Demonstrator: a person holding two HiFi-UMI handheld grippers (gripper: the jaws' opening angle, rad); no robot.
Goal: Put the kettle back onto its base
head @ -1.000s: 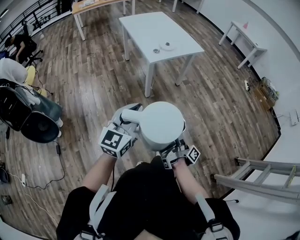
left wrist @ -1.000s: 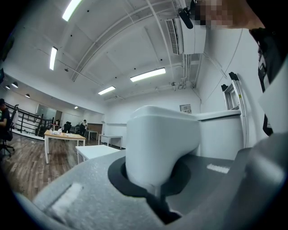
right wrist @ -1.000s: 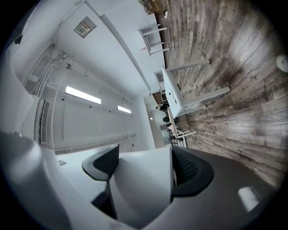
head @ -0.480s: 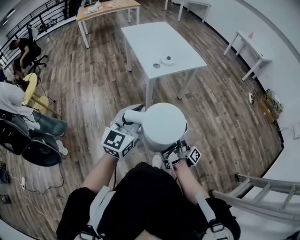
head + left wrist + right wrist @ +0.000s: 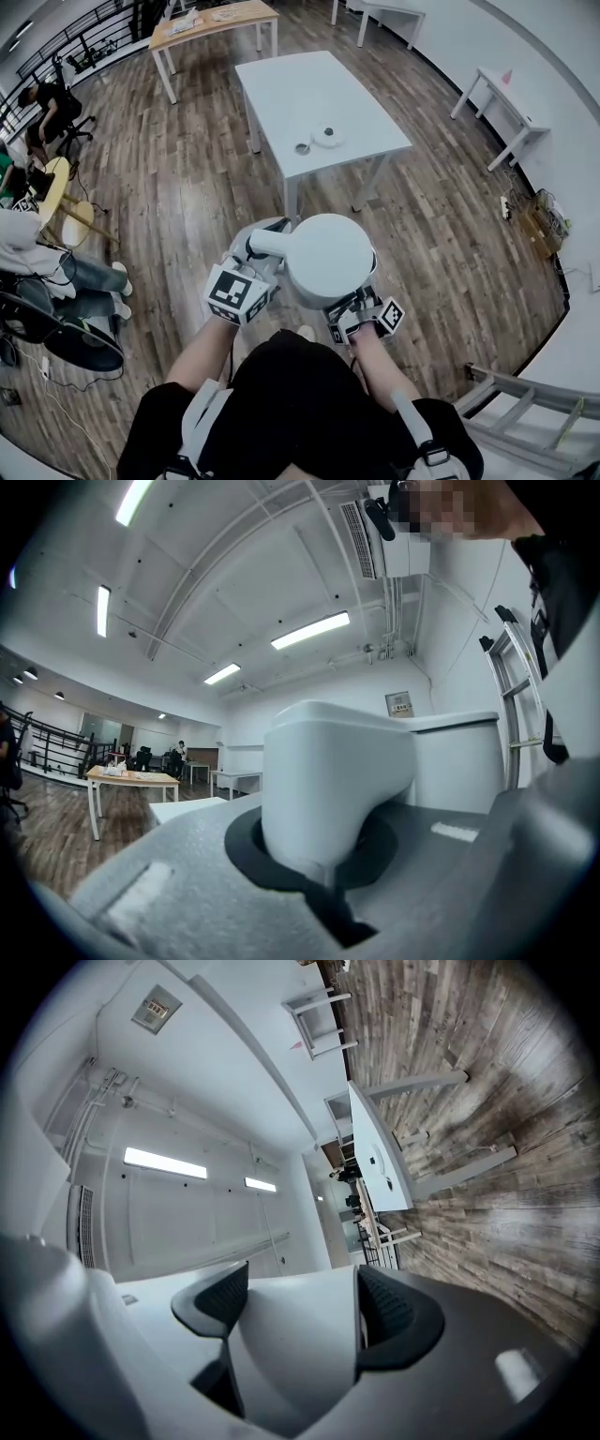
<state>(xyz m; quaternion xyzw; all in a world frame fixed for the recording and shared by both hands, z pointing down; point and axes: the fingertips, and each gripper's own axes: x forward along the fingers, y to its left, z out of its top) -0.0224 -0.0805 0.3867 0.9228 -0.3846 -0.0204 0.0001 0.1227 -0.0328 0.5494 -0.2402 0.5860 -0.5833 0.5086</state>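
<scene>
I carry a white kettle at waist height over the wooden floor, its round lid facing up. My left gripper is shut on the kettle's handle, which fills its own view. My right gripper is under the kettle's near right side. Its dark pads press on a white part of the kettle. Ahead stands a white table. The round kettle base lies near the table's front edge, with a small dish-like object beside it.
A wooden table stands farther back. Seated people and chairs are at the left. A ladder lies at the lower right. A small white table and boxes with cables stand by the right wall.
The white table with the base has come nearer in the head view as I walk toward it. Both grippers keep the same hold on the kettle.
</scene>
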